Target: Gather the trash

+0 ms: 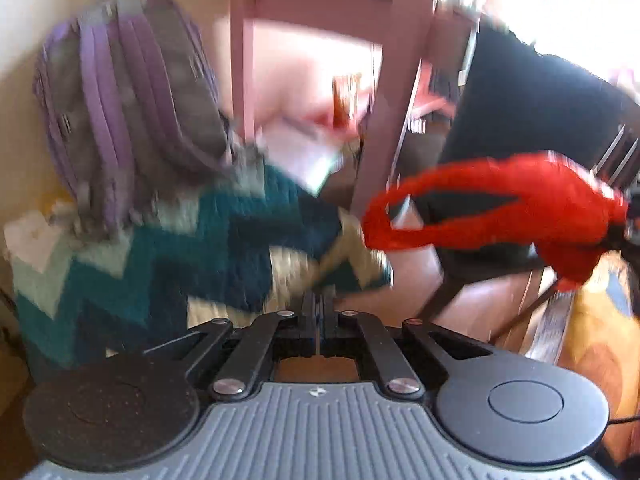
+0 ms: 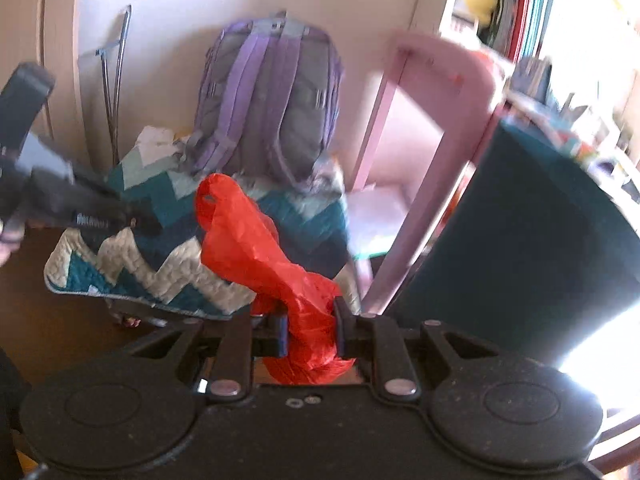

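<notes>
My right gripper (image 2: 310, 326) is shut on a red plastic bag (image 2: 256, 252), which stands up from between its fingers with a handle loop at the top. The same red bag (image 1: 500, 208) hangs at the right of the left wrist view, held by the right gripper there. My left gripper (image 1: 319, 304) is shut with nothing between its fingers, close to the edge of a teal and white zigzag quilt (image 1: 192, 248). The left gripper (image 2: 138, 216) also shows at the left of the right wrist view, pointing at the quilt (image 2: 160, 272).
A purple and grey backpack (image 2: 272, 92) leans against the wall behind the quilt. A pink chair frame (image 2: 432, 136) stands to the right, next to a dark teal panel (image 2: 520, 232). A shelf of books (image 2: 520, 12) is at the back right. The floor is brown wood (image 2: 48, 320).
</notes>
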The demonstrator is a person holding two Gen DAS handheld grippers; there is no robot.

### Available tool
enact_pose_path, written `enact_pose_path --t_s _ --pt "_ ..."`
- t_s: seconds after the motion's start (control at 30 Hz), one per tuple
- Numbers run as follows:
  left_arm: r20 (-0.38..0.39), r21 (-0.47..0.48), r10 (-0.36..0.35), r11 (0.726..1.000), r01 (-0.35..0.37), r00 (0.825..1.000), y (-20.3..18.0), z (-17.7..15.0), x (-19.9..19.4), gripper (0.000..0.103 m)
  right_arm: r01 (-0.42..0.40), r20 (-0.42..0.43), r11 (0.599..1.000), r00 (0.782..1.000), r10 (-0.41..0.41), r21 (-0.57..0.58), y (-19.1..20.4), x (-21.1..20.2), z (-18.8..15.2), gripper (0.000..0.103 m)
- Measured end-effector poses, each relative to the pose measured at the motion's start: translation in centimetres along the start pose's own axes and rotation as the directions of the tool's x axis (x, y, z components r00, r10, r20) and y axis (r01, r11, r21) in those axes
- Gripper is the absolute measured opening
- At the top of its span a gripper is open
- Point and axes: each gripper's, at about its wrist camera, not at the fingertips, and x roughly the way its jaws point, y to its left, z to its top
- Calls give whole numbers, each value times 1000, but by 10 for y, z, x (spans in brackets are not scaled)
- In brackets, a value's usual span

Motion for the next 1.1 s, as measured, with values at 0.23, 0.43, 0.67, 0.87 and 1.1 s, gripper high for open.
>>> enact_pose_path --t_s 0.23,0.43,0.67,0.87,1.1 --pt "-134 -100 -13 995 0 991 33 -57 61 5 -74 -91 992 992 83 99 13 59 -10 19" --pt "-230 -166 -5 986 -35 973 58 -100 118 12 -108 -130 974 982 136 199 27 113 -19 19" --pt "-296 -170 -21 985 -31 955 63 -139 183 74 -128 -130 951 977 170 280 38 164 -40 19" --pt "-367 -150 -15 988 -43 930 55 -173 253 84 -105 -164 943 973 163 315 40 206 -59 19" --pt "-475 -209 -66 977 -39 877 49 -221 329 84 -91 -224 929 958 179 358 35 245 -76 20"
